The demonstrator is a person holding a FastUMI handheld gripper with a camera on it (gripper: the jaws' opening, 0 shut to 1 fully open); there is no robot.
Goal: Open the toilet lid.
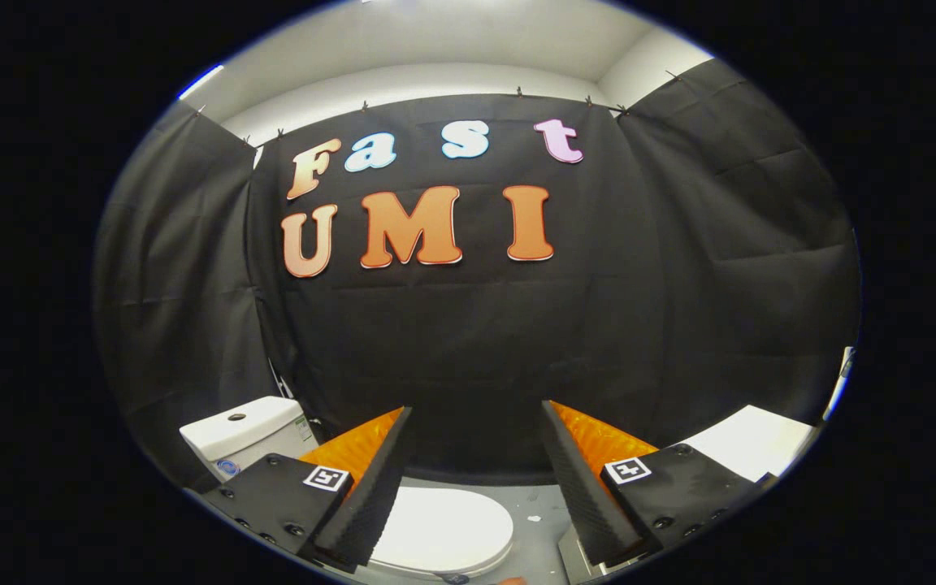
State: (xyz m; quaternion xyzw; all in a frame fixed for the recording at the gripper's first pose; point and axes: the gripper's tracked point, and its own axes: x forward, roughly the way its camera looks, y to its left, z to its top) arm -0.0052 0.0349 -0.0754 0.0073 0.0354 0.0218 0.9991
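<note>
Black cloth closes off the booth ahead of my tongs [476, 455], with a white wall and ceiling above it and grey floor [537, 520] below.

Tongs state: wide open. Both foam-faced fingers [366, 487] stand well apart and hold nothing; only cloth and floor show in the gap.

Position of the task's thing: the toilet lid [444, 528] lies below the fingers and slightly toward the left one, whose tip overlaps its near-left edge in my view. I judge that this is overlap only, not contact. The tongs point forward at the cloth, well above the lid.

Orientation: the cistern [244, 435] stands beyond the left finger, to its outer side. I therefore judge the hinge end to be on that side, and the long axis to run from the cistern toward the space under the right finger. The free front edge is the rounded end nearest the gap.

Appearance: the lid is white, smooth, oval and lies flat, closed. The cistern is white with a round button on top.

Next move, by my judgement: tip the tongs downward and lower them to the free front edge.
</note>
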